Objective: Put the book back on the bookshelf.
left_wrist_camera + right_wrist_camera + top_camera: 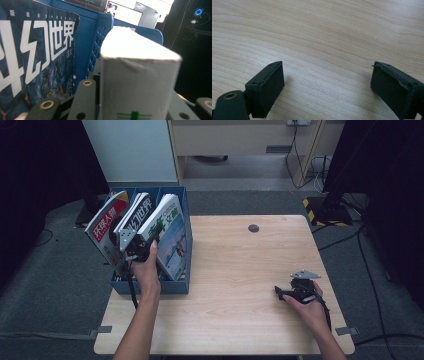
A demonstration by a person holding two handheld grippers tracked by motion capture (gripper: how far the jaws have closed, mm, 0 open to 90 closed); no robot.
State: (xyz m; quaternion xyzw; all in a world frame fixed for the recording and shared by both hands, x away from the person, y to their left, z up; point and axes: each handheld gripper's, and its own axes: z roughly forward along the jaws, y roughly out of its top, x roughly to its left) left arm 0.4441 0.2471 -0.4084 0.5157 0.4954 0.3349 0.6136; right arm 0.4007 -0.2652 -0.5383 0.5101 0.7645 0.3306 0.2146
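The left tool (136, 247) is raised at the front of the blue rack (186, 210), its jaws closed on the edge of the green magazine (170, 235). In the left gripper view the magazine's (136, 75) white page block runs straight ahead between the jaws, which press it from either side. The grip sits low on the near edge, which appears chosen to steer the magazine upright within its slot.

The green magazine stands tilted in the rack's compartment to the tool's right. The dark magazine (136, 215) stands just to the tool's left, in the middle compartment, and the red magazine (106, 227) leans beyond it in the far-left compartment. In the left gripper view the dark magazine's (35, 57) cover lies close on the left, with a blue divider (100, 37) between it and the held one. Whether the green magazine is going in or coming out cannot be told; it is not yet fully seated.

The right tool (295, 291) rests on the worktop (240, 265), well apart from the rack. Its jaws stand wide open with nothing between them, bare wood (324, 50) ahead. It appears parked, leaving the left tool room to work.

Risk noted: the tilted magazine could catch the divider.
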